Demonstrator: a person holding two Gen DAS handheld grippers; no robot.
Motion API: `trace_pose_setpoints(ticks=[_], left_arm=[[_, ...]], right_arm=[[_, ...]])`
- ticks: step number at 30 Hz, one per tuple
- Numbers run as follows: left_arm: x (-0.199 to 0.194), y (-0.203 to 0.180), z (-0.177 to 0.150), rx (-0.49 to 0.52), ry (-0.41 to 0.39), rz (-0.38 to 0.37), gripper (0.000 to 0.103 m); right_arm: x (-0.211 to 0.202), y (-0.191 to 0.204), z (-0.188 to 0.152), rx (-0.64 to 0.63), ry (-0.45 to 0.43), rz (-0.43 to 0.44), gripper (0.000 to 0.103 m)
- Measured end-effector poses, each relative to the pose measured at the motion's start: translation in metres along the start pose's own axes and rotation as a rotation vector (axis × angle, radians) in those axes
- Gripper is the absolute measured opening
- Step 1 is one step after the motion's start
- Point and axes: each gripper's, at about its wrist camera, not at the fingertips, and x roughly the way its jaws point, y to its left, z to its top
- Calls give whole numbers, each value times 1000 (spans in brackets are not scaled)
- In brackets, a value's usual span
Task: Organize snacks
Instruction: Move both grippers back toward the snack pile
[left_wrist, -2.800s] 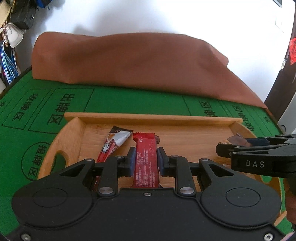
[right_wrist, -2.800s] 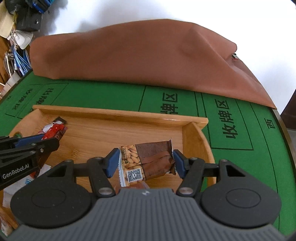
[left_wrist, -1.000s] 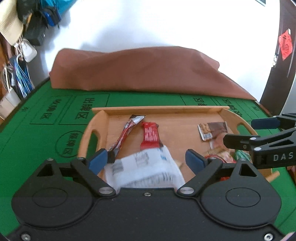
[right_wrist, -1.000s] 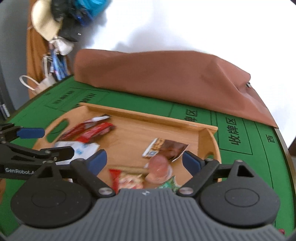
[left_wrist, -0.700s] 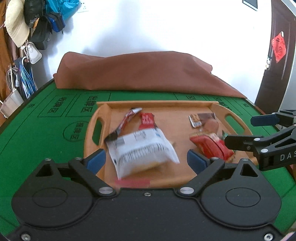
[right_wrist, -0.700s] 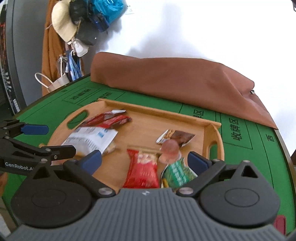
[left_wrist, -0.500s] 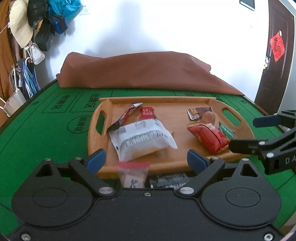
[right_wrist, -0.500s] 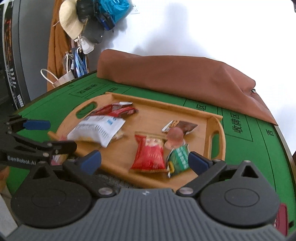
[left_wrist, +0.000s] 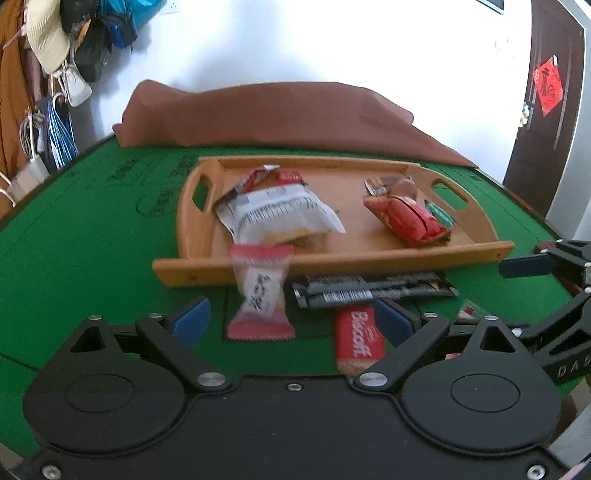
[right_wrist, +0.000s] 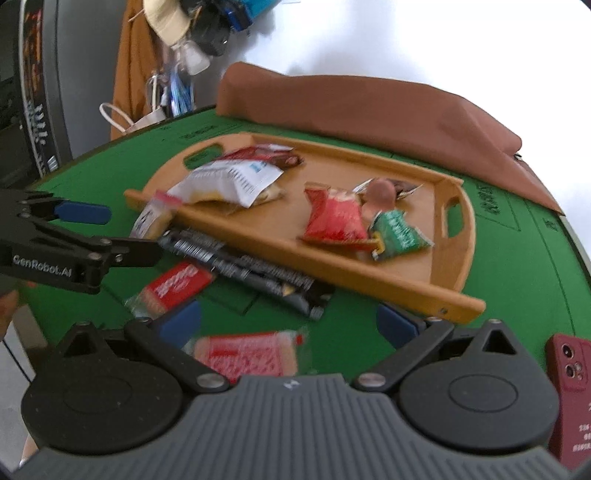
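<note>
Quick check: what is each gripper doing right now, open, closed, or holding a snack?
Left gripper: jaws open, holding nothing; a pink-ended snack packet lies between them, untouched.
Right gripper: jaws wide open, holding nothing.

Snack packets (left_wrist: 280, 214) in tray (left_wrist: 332, 260), biscuit packet (left_wrist: 356, 341) and sachets (left_wrist: 373, 290) before it on table (left_wrist: 74, 240)

"Biscoff" on the red biscuit packet (left_wrist: 357, 339); seemingly "GenRobot.AI" on the left gripper (right_wrist: 107, 232).
</note>
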Motion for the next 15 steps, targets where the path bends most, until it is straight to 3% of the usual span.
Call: trace_pose_setpoints(ticks=[15], left_arm=[[9, -18, -17, 7, 74, -83, 92]], right_arm=[[3, 23, -20, -84, 34, 13, 103]])
